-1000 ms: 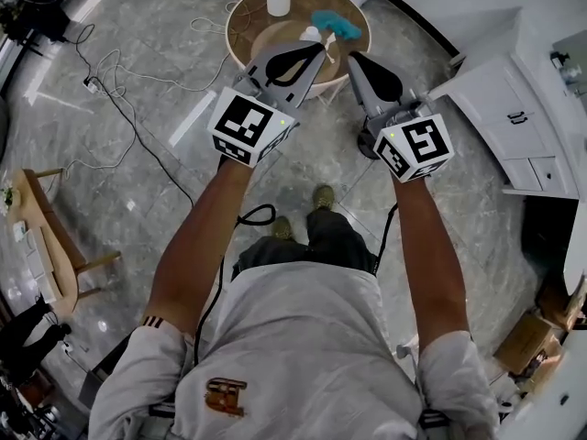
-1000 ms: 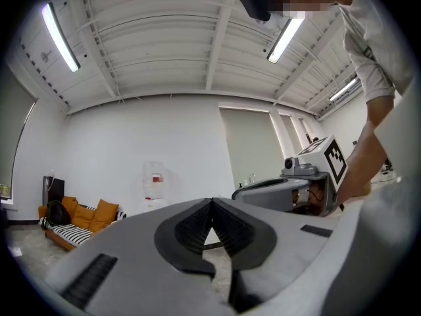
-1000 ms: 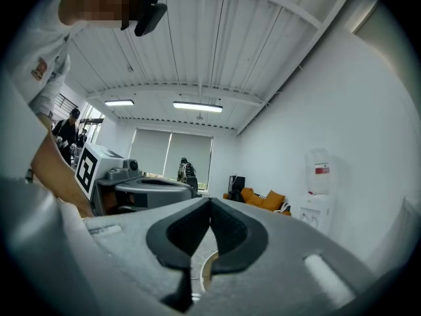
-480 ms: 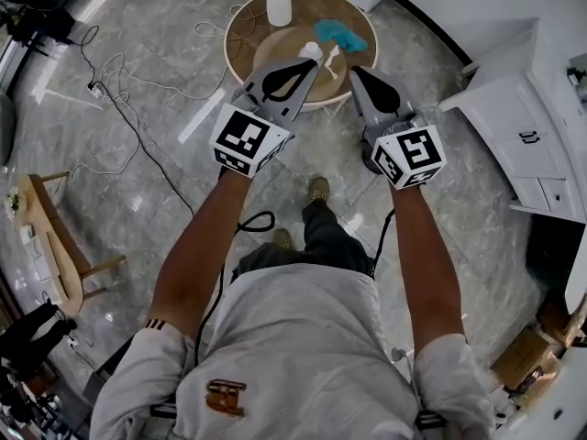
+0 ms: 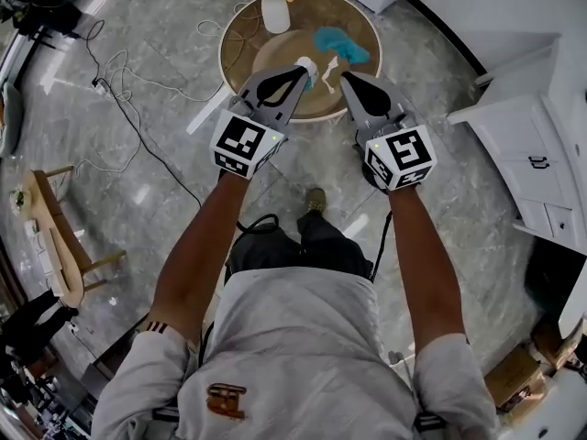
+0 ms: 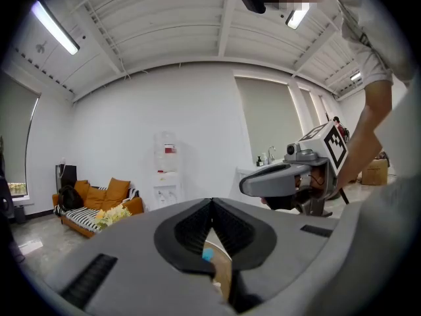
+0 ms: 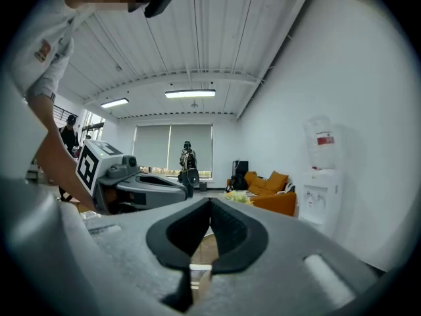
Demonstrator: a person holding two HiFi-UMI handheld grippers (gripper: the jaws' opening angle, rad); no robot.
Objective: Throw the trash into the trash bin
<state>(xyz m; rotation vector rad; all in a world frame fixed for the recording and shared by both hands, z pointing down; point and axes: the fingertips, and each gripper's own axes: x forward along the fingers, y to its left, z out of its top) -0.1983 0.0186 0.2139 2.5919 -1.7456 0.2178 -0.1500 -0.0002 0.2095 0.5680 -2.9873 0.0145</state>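
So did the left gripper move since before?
Yes. The left gripper reaches further in over the round table than before.

Round table (image 5: 240,39) with vase (image 5: 275,14), blue trash (image 5: 340,44)

Grey marble floor (image 5: 138,26), glossy with light streaks. White cabinets (image 5: 537,145) line the right side; a wooden stand (image 5: 55,246) sits left. White walls (image 6: 131,124) rise to a ribbed ceiling (image 6: 164,25) with strip lights (image 6: 56,26). Orange sofa (image 6: 99,193), water dispenser (image 6: 166,170), blinded windows (image 7: 154,147).
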